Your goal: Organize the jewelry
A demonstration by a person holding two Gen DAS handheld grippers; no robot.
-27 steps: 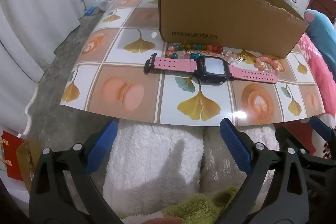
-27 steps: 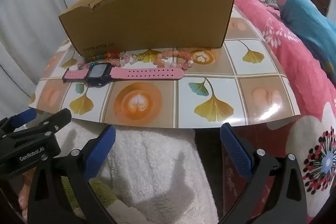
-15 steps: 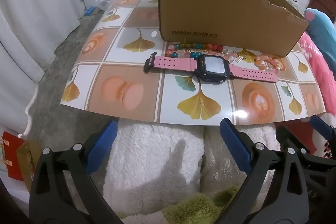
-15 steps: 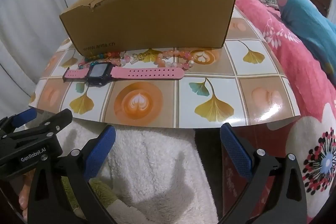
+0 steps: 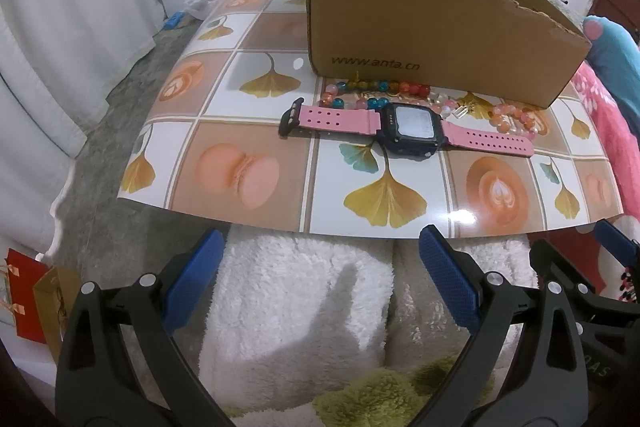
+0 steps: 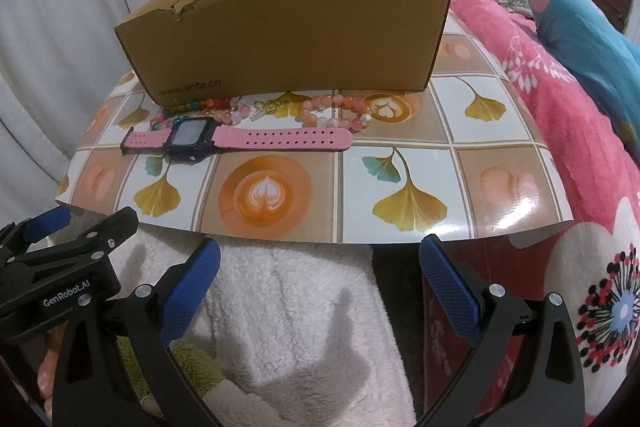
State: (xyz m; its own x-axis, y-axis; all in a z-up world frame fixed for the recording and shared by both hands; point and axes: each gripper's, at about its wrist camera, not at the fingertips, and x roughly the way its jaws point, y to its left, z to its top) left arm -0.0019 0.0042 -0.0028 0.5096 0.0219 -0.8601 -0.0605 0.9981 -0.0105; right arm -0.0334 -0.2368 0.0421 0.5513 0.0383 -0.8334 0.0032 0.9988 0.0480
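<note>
A pink-strapped watch (image 5: 408, 128) (image 6: 224, 138) with a dark square face lies flat on the tiled-pattern mat (image 5: 256, 179) (image 6: 400, 163). Behind it, along the front wall of an open cardboard box (image 5: 432, 43) (image 6: 288, 39), lie a multicoloured bead bracelet (image 5: 372, 93) (image 6: 196, 109) and a pink bead bracelet (image 5: 514, 118) (image 6: 336, 111). My left gripper (image 5: 320, 285) stands open near the mat's front edge, over white fleece, with nothing between its fingers. My right gripper (image 6: 320, 283) is open too, likewise short of the mat. The left gripper also shows at the lower left of the right wrist view (image 6: 60, 259).
White fleece fabric (image 5: 304, 315) lies below the mat's near edge. A pink floral blanket (image 6: 592, 155) and a blue cushion (image 6: 592, 35) lie to the right. White curtains (image 5: 60, 27) hang on the left; a red bag (image 5: 24, 291) sits on the floor.
Both views have crept slightly forward toward the mat. The watch, the bracelets and the box lie where they were, and both grippers stay open.
</note>
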